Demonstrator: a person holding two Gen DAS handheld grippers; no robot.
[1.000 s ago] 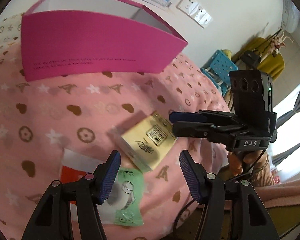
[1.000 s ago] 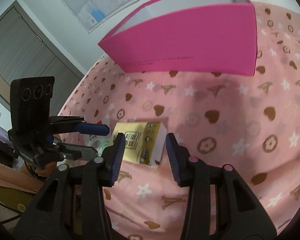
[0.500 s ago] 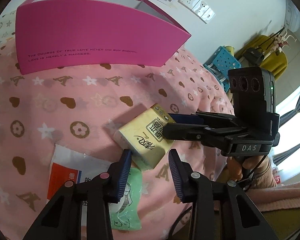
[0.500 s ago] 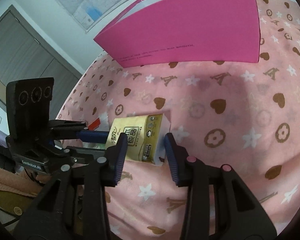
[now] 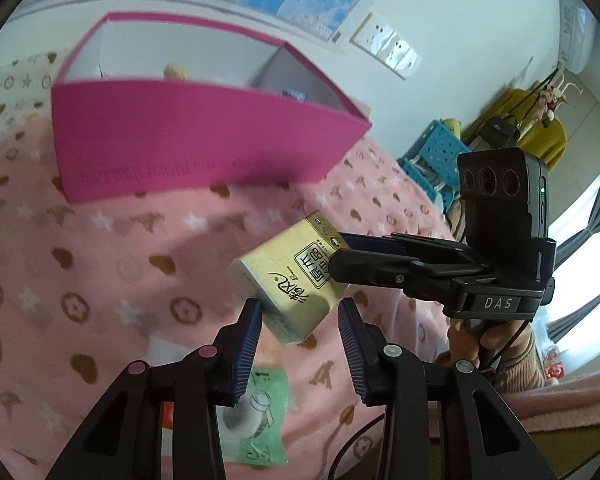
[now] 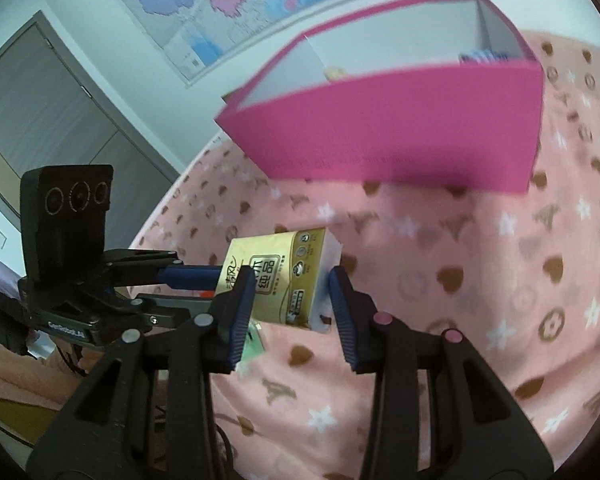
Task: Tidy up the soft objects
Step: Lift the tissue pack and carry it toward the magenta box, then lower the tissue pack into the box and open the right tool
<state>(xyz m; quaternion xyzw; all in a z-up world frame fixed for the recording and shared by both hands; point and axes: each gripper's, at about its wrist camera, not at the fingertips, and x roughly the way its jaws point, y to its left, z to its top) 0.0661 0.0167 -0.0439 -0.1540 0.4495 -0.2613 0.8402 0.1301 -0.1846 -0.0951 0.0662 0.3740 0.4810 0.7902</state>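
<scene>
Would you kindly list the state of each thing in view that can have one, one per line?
Yellow tissue pack: lifted off the blanket, tilted, held at both ends.
Left gripper: jaws shut on one end of the pack.
Right gripper: jaws shut on the other end.
Pink box: open-topped, standing on the blanket, some items inside.
Green packet: lying flat on the blanket.
Pink blanket: spread out under everything.

I see a yellow tissue pack (image 5: 296, 276) (image 6: 278, 278) with black Chinese lettering, tilted and raised off the pink patterned blanket (image 5: 100, 272) (image 6: 480, 280). Behind it stands an open magenta box (image 5: 188, 140) (image 6: 400, 132), white inside, with a few items in it too blurred to identify. A green packet (image 5: 260, 424) lies flat on the blanket.
</scene>
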